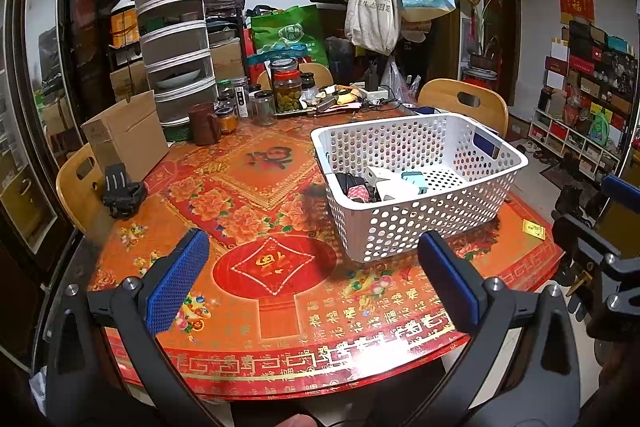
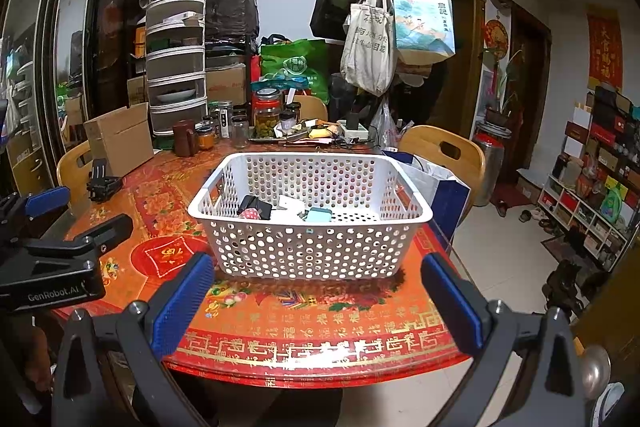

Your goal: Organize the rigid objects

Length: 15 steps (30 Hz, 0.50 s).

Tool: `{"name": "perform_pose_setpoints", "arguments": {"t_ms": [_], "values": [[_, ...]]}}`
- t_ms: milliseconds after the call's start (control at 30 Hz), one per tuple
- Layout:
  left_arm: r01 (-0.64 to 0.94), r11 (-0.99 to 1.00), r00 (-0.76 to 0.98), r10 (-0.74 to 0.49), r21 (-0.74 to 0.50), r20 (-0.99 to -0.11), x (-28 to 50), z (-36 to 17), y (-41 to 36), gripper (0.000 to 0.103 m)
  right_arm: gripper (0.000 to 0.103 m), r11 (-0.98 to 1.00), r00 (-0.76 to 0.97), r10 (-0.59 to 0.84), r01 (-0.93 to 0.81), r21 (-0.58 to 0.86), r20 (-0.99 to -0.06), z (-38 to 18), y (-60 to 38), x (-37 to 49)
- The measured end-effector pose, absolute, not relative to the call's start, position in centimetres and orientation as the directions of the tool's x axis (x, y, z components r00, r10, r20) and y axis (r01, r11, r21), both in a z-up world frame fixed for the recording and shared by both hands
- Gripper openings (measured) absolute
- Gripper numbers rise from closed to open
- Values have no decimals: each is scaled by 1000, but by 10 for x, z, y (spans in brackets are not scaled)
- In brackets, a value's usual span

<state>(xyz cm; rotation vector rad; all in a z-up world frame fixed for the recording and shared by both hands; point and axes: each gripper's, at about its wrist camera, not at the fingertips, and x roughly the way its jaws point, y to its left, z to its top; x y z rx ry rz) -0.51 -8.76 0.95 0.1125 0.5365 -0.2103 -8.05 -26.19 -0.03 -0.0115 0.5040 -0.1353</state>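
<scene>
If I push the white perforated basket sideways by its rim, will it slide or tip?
The white perforated basket probably slides: it sits flat and wide on the glossy tablecloth. It looks like thin plastic holding only a few small items, so likely light. A high push on the rim may flex the wall.

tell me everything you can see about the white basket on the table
The white basket looks like rigid plastic: rectangular, open-topped, with round holes across its walls and floor and a rolled rim. A handle cutout shows in one end wall. It stands upright on the red patterned tablecloth, toward the table's right side. Inside, bunched at one end, lie a few small items, black, white, light teal and red-patterned; the rest of the floor is bare. Neither gripper touches it.
</scene>
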Motion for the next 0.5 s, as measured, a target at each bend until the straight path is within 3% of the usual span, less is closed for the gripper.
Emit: {"name": "perform_pose_setpoints", "arguments": {"t_ms": [500], "values": [[230,972,833,-170,51,-526,-6,9,-88,103,103,991,867,-132,124,-48,-481,-1,-261,-80]]}}
